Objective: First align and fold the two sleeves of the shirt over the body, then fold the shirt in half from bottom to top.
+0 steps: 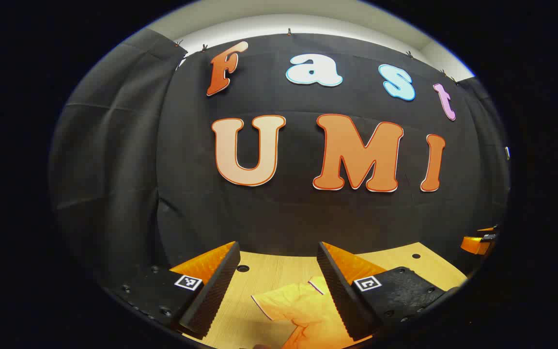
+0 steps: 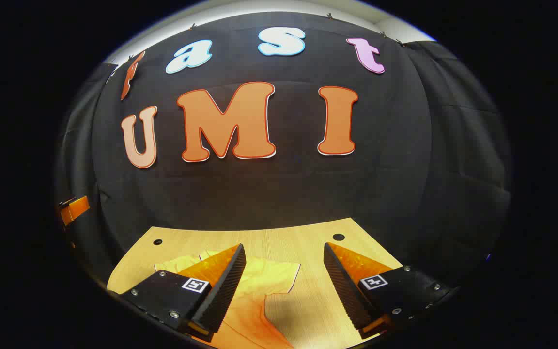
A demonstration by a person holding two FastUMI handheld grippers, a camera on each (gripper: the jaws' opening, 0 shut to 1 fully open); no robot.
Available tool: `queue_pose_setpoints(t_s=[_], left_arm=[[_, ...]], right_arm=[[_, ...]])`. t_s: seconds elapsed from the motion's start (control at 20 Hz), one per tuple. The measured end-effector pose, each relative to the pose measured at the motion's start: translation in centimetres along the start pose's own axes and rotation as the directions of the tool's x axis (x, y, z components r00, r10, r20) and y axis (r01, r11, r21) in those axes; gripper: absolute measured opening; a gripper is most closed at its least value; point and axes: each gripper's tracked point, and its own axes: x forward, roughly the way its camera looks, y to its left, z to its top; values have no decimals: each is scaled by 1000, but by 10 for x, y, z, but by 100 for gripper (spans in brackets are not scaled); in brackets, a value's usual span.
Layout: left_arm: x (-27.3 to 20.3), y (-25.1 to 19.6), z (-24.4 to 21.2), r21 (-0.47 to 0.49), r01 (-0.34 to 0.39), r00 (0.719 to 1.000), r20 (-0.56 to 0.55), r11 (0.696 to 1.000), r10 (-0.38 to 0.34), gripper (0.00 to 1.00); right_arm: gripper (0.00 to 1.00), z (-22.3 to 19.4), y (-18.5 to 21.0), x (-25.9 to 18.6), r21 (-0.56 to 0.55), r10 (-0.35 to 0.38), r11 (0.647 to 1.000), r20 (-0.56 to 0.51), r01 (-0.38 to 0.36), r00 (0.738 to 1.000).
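Left gripper view: shirt (image 1: 303,310) flat on tabletop (image 1: 259,271), thin, limp, likely crease-prone, best pinched at sleeve (image 1: 284,303) hem; both jaws open, empty.

An orange shirt (image 2: 259,291) with pale-edged sleeves is seen on a light wood-grain table (image 2: 298,242).

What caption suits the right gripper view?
Open hand-held gripper above an orange short-sleeved shirt spread on a light wooden table.
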Motion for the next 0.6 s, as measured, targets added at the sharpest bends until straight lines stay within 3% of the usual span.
queue_pose_setpoints(t_s=[0.6], left_arm=[[10,0,-2,11,5,1000,0,1000,-5,98]], right_arm=[[98,-1,-1,9,11,-11,1000,-27,12,1000]])
